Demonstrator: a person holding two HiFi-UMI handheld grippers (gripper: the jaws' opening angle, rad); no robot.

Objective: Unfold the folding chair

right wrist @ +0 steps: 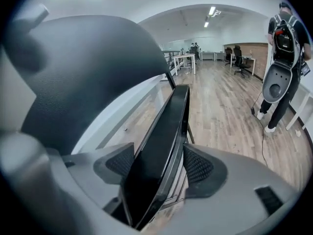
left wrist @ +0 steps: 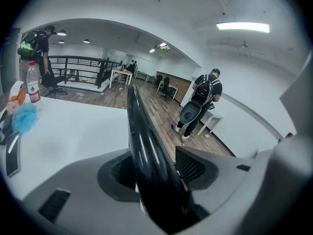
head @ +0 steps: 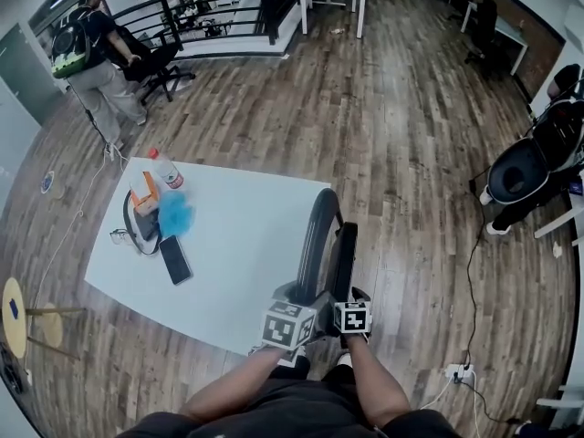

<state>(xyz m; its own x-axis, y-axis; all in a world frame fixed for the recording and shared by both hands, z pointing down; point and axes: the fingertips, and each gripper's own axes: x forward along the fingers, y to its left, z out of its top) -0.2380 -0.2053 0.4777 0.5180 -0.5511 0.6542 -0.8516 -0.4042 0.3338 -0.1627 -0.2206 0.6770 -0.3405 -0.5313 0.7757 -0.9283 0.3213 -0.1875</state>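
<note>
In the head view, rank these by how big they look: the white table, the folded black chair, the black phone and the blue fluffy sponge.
Largest to smallest:
1. white rectangular table
2. folded black chair
3. flat black phone and fluffy blue sponge: they look about alike, so I won't rank them.

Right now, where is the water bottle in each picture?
Head view: the water bottle stands at the far left corner of the white table, in the upper left of the picture.
Left gripper view: at the far left edge, on the table.
Right gripper view: not in it.
Shared landmark: the black folding chair, which is in all three views.
</note>
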